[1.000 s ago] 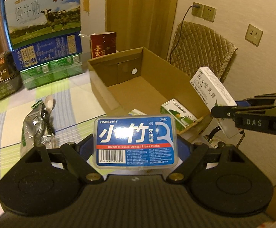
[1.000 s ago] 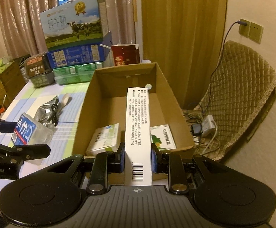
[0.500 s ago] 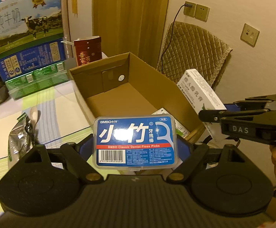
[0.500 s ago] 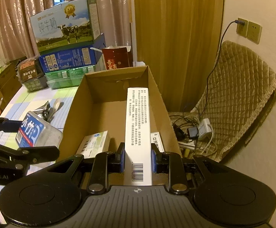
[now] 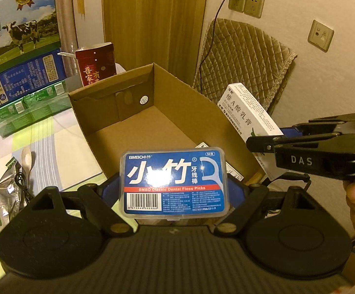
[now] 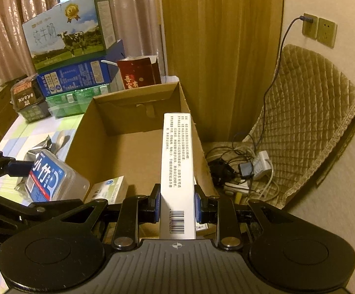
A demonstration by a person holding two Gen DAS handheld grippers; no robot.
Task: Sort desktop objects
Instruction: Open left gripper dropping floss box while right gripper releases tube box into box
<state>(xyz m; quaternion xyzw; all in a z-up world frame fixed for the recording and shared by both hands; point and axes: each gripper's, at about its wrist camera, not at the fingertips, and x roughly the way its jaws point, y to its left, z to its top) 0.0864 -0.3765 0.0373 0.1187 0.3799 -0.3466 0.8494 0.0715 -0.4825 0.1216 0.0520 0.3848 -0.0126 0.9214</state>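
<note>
We held both things firmly: left gripper (image 5: 172,191) pinched the light, slippery floss case (image 5: 172,183) sideways; right gripper (image 6: 177,205) clamped the stiff carton (image 6: 176,166) low.

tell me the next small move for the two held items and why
Probably carry both a little further over the cardboard box and lower them before letting go. The left gripper holds the floss pick case near the box's near edge, the right gripper holds the long white carton above the inside, where small boxes already lie.
</note>
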